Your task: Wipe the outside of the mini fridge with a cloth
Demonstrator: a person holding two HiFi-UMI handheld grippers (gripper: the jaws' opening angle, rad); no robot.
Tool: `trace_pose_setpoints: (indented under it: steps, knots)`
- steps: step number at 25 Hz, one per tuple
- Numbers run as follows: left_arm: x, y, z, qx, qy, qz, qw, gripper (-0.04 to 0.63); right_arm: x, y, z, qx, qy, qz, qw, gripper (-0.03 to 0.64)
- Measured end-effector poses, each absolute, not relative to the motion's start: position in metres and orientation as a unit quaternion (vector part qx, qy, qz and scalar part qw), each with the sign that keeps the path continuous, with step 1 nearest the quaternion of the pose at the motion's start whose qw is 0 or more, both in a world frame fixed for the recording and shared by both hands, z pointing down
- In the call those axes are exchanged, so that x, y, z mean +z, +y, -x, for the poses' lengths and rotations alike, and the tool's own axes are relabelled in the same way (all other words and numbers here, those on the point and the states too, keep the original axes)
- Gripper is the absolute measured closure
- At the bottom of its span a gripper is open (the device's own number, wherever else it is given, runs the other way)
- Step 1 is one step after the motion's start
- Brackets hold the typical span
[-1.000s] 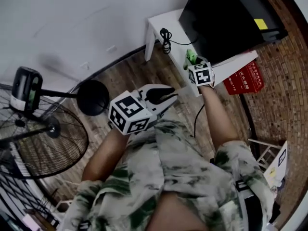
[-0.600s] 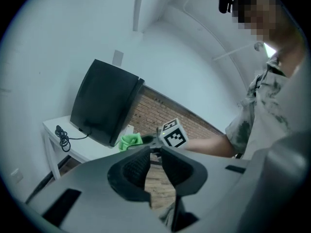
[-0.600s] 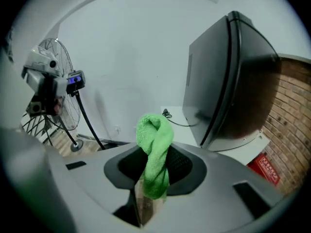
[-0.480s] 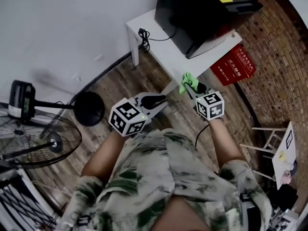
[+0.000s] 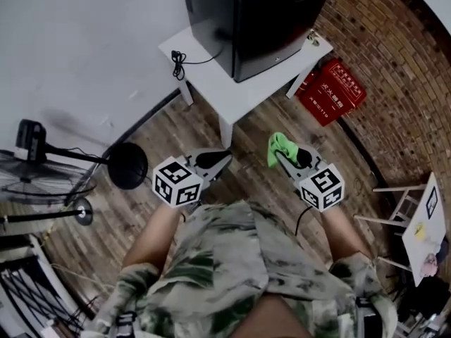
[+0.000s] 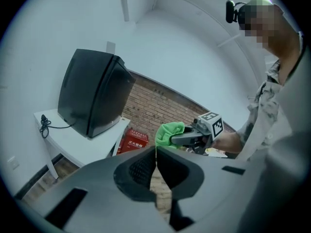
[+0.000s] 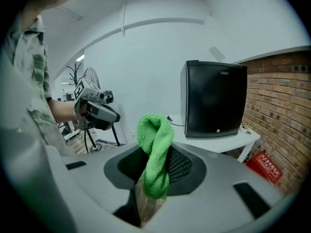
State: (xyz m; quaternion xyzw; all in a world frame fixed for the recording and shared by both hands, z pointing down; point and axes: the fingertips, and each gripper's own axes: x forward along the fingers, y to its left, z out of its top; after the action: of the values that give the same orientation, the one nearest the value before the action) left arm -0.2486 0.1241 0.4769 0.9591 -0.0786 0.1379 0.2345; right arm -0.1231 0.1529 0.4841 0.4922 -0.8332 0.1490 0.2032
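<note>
Bottom centre of the head view: person's camouflage-print shirt (image 5: 232, 266), both forearms stretched toward mid-frame.

Left gripper (image 5: 220, 159), mid-frame left of centre: jaws pressed together, nothing between them; in its own view the closed tips (image 6: 155, 155) meet in a thin seam.

Right gripper (image 5: 283, 155), mid-frame right of centre: jaws pinching a green microfibre cloth (image 5: 280, 146). In the right gripper view the cloth (image 7: 155, 149) stands up from the jaws in a folded loop and hangs down between them. The two grippers are apart, level with each other, above the brown wood-plank floor (image 5: 246, 185).

Farther, upper centre: small white table (image 5: 239, 97). On it stands the black box-shaped mini fridge (image 5: 261, 13), well apart from the cloth. A black cable (image 5: 180, 60) lies coiled at the table's left end.

Right of the table: red box (image 5: 331, 90) against the red-brown brick wall (image 5: 394, 69).

Left edge: black standing fan (image 5: 42, 189) with round base (image 5: 128, 166).
</note>
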Motion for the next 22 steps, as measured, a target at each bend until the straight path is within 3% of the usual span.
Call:
trace_pose_setpoints:
  steps: [12, 22]
  knots:
    - [0.489, 0.261, 0.18, 0.172, -0.112, -0.949, 0.24, 0.566, 0.468, 0.274, 0.052, 0.146, -0.856, -0.474, 0.144, 0.499]
    - [0.474, 0.29, 0.166, 0.164, -0.142, -0.953, 0.213, 0.566, 0.461, 0.319, 0.044, 0.132, -0.871, -0.452, 0.139, 0.5]
